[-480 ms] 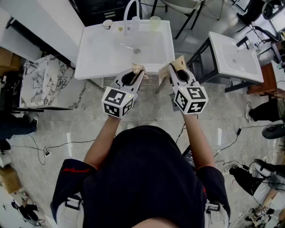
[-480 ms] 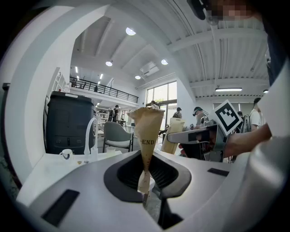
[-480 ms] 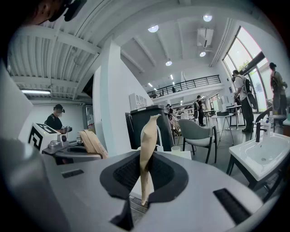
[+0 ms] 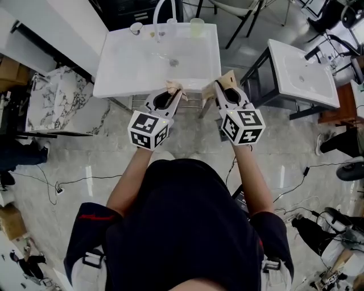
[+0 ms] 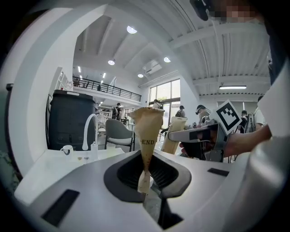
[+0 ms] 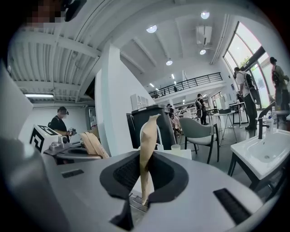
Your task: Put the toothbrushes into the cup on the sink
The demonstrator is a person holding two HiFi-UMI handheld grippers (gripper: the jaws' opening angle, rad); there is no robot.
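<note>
A white sink [image 4: 131, 68] stands ahead of me, its curved faucet [image 4: 160, 14] at the back. A pale green cup [image 4: 197, 26] sits on the back rim right of the faucet, a small white mug [image 4: 136, 28] left of it. I cannot make out any toothbrush. My left gripper [image 4: 174, 87] hovers at the sink's front edge, its tan-taped jaws pressed together with nothing between them [image 5: 147, 118]. My right gripper [image 4: 223, 81] is level with it just off the sink's front right corner, also shut and empty [image 6: 148, 123].
A second white sink [image 4: 300, 73] on a dark frame stands to the right. A marble slab [image 4: 60, 105] leans at the left beside a white counter [image 4: 62, 23]. Cables [image 4: 68, 185] trail over the glossy floor. A grey chair [image 5: 118, 132] stands behind the sink.
The sink sits slightly higher in the head view. Both grippers keep the same pose at its front edge, still shut.
</note>
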